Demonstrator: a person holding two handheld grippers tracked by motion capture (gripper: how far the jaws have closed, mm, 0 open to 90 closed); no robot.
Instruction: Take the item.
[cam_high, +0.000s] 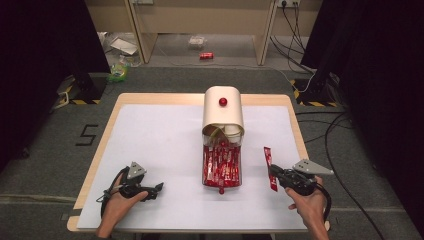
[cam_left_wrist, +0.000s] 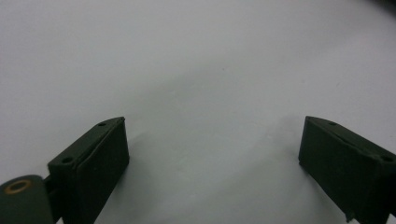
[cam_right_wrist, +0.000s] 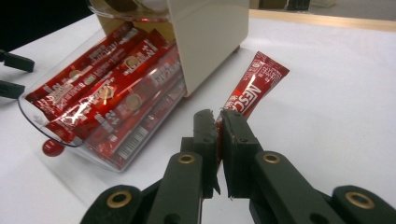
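High view: a white table (cam_high: 150, 140) seen from above, with a person's two hands entering from the near edge. At near right, the right gripper (cam_high: 274, 173) has its jaws pressed together on a single red sachet (cam_high: 270, 165), a long thin stick pack held by one end, its free end pointing away toward the far side. In the right gripper view the same sachet (cam_right_wrist: 254, 86) shows white lettering reading "NESC", the rest hidden by the jaws. The right hand (cam_high: 310, 202) grasps the gripper from behind, wrist angled inward. At near left, the left gripper (cam_high: 156, 189) lies low over the table with jaws spread wide and nothing between them, the left hand (cam_high: 117, 202) wrapped around it. Farther off, at centre, a clear drawer (cam_high: 221, 167) full of matching red sachets sticks out of a cream dispenser box (cam_high: 223, 112) with a red knob (cam_high: 223, 102).
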